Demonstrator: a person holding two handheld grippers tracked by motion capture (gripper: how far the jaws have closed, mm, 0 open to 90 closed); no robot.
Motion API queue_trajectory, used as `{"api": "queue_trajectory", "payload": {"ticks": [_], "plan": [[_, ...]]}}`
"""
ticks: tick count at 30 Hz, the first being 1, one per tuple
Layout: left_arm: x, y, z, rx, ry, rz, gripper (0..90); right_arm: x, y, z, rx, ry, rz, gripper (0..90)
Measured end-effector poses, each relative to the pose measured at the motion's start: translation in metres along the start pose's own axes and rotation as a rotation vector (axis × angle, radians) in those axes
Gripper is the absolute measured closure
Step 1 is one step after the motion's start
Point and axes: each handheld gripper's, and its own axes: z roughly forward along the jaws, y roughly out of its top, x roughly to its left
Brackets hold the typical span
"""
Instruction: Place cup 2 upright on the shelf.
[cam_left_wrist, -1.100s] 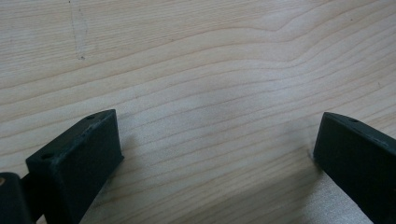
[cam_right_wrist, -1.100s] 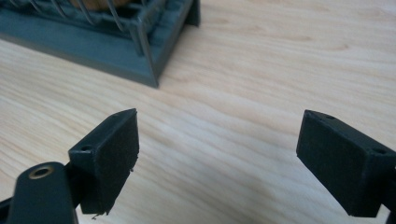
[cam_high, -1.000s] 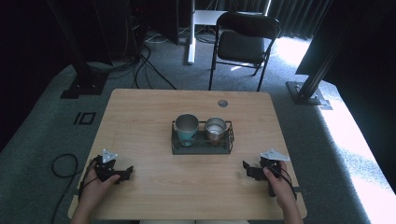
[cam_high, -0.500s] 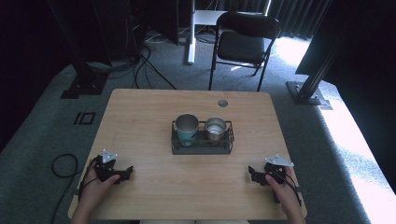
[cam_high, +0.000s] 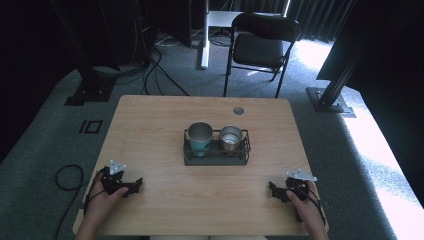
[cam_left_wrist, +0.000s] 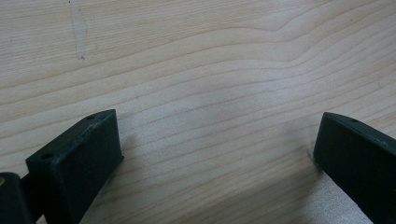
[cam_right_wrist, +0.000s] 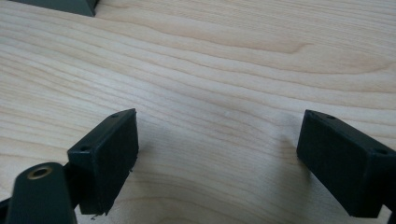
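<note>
The right gripper (cam_high: 278, 191) has been drawn nearer; both jaws gape empty. Two cups (cam_high: 200, 136) are held in one tray (cam_high: 215, 159).

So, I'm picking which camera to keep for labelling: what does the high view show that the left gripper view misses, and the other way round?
The high view takes in the dark tray mid-table, with a teal cup and a smaller metal cup standing in it, the right gripper, and a chair beyond the table. The left gripper view gives the close detail: the left gripper with jaws wide apart and bare wood grain between them. Both show the wooden table and the left gripper.
</note>
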Motion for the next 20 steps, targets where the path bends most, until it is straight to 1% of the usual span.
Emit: {"api": "queue_trajectory", "payload": {"ticks": [1,7,14,20], "plan": [[0.0000,0.0000,0.0000,0.000,0.000,0.000,1.5,0.0003,0.0000,0.0002,0.001,-0.007,-0.002,12.2],[0.0000,0.0000,0.0000,0.000,0.000,0.000,1.5,0.0007,0.0001,0.0006,0.005,-0.006,-0.005,11.4],[-0.0001,-0.0001,0.0000,0.000,0.000,-0.001,1.5,0.0032,0.0007,0.0014,0.005,-0.022,0.012,10.8],[0.0000,-0.0001,0.0000,0.000,0.000,0.000,1.5,0.0035,0.0009,0.0016,0.005,-0.025,0.015,10.8]]}}
